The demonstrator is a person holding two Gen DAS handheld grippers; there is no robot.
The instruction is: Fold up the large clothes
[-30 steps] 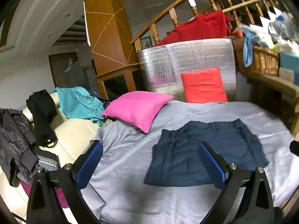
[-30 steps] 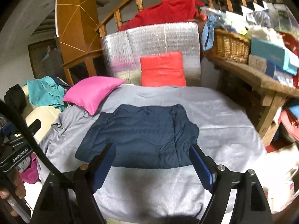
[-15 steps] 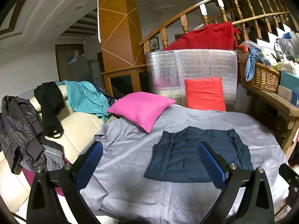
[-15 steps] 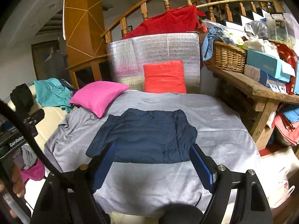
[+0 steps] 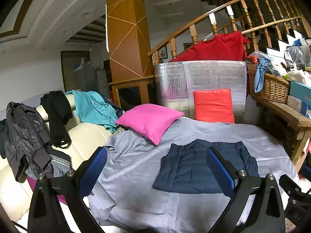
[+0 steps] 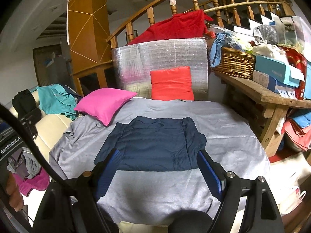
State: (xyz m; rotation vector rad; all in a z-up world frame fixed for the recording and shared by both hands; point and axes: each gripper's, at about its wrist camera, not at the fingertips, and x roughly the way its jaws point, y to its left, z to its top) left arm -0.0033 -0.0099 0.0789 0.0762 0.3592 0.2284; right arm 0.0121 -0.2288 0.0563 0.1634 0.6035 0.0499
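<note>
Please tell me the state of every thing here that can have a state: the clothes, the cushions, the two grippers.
Navy garment: folded, flat on the grey sheet.
Pink cushion: lying on the sheet's corner.
Red cushion: upright against the silver panel.
Teal garment: unfolded, draped on the sofa.
Black jacket: unfolded, hanging over the sofa.
Left gripper: open, empty.
Right gripper: open, empty.

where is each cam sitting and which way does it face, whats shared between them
Left wrist: on the left tool, looking along its open blue fingers at the navy garment on the grey sheet, seen from the left.
Right wrist: on the right tool, facing the garment squarely; a hand shows at left.
Shared: garment, pink pillow, red cushion.
</note>
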